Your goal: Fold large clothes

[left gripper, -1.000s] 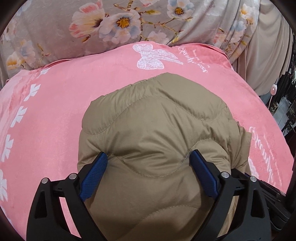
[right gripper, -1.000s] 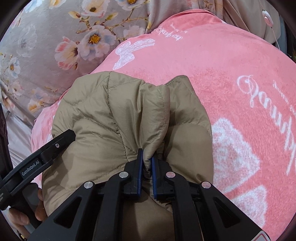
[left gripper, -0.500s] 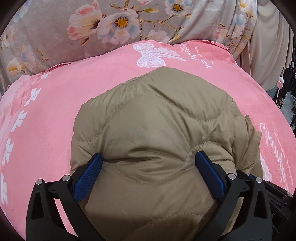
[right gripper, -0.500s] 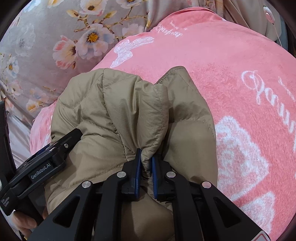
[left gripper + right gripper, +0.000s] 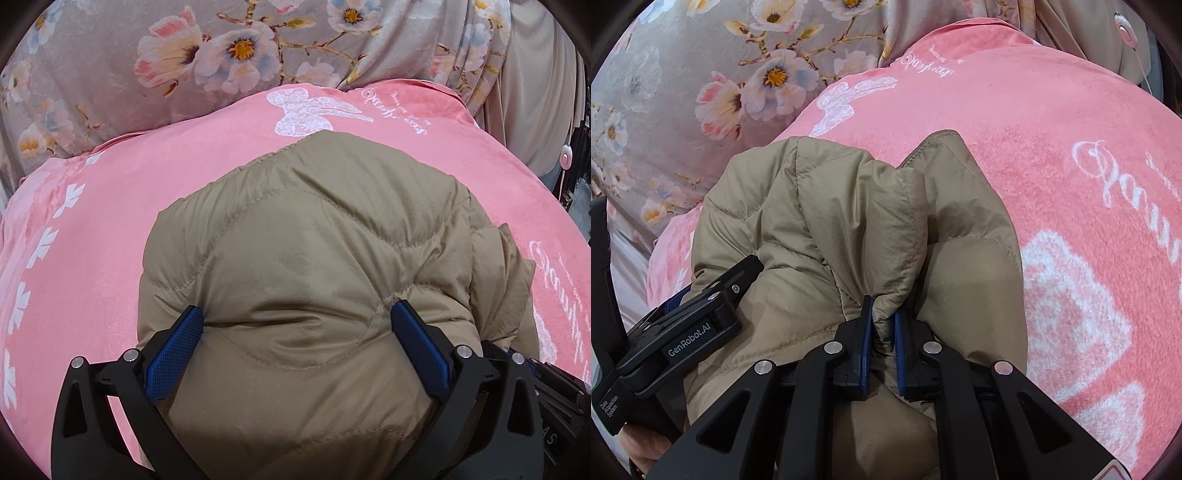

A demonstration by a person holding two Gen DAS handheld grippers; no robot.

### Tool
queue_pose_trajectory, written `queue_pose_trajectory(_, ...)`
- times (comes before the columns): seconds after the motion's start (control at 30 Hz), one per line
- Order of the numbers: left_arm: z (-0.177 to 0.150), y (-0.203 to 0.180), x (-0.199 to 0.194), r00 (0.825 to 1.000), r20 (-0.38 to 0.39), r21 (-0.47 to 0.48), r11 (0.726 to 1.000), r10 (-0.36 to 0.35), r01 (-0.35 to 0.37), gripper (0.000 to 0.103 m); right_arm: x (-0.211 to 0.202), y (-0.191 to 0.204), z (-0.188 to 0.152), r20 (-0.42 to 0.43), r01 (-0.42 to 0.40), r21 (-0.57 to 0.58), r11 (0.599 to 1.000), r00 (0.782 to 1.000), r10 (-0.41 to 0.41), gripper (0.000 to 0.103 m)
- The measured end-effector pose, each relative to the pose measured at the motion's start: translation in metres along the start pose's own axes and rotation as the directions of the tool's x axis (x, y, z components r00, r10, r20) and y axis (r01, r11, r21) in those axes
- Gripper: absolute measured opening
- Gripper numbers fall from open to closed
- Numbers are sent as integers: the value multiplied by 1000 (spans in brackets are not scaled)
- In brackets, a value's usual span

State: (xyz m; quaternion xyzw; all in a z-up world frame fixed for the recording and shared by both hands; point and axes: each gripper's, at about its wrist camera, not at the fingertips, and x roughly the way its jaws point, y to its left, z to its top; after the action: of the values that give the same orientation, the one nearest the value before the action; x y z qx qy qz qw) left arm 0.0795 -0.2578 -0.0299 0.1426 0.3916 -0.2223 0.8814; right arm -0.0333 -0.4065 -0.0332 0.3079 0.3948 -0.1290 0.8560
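Left wrist view: khaki puffer jacket bundled compact on pink blanket of bed, floral pillow at far side. Left tool spread wide, pads pressing into jacket's near bulge, not pinching. Right tool nearly closed, clamping gathered fold of jacket. Judgement: main folds look done; bundle lumpy, right-side flap loose; flattening, tucking and release remain.

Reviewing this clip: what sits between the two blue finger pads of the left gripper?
In the left wrist view, the left gripper stands wide open and a puffy quilted bulge of the tan jacket fills the whole gap between its pads; nothing else lies there.
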Motion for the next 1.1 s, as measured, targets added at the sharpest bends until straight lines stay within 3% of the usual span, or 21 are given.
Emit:
queue_pose_trajectory(0.27, 5, 6, -7, 998, -50, 14, 1000, -25, 25, 98, -15, 8, 5, -34, 35, -5, 999, 999, -35, 11)
queue_pose_trajectory(0.37, 4, 24, -29, 996, -77, -10, 999, -38, 37, 98, -51, 15, 6, 10, 33, -10, 999, 999, -33, 27)
queue_pose_trajectory(0.43, 1, 40, -45, 993, -104, -41, 998, -45, 41, 98, -74, 5, 5, 38, 44, -1, 999, 998, -44, 56)
queue_pose_trajectory(0.47, 0, 45, -51, 993, -108, -48, 998, -45, 40, 98, -81, -2, 4, 35, 53, 1, 999, 998, -53, 58)
queue_pose_trajectory(0.6, -7, 67, -69, 990, -133, -73, 997, -41, 32, 98, -79, -45, -5, -89, 60, 40, 997, 994, -56, 58)
queue_pose_trajectory(0.7, -15, 85, -74, 983, -151, -130, 988, -102, 83, 98, -64, -61, -13, -175, -16, 85, 996, 984, 31, 59)
queue_pose_trajectory(0.83, -29, 117, -64, 957, -204, -260, 954, -207, 151, 98, -46, -64, -17, -218, -72, 90, 993, 972, 90, 59)
queue_pose_trajectory(0.93, -39, 134, -50, 920, -222, -366, 902, -324, 229, 98, -41, -56, -18, -231, -105, 73, 992, 965, 120, 59)
queue_pose_trajectory(1.03, -41, 132, -47, 909, -188, -378, 882, -372, 283, 98, -33, -49, -16, -257, -151, 71, 986, 952, 164, 59)
queue_pose_trajectory(1.1, -41, 124, -42, 882, -188, -377, 861, -432, 341, 98, -26, -45, -15, -281, -213, 104, 972, 931, 234, 59)
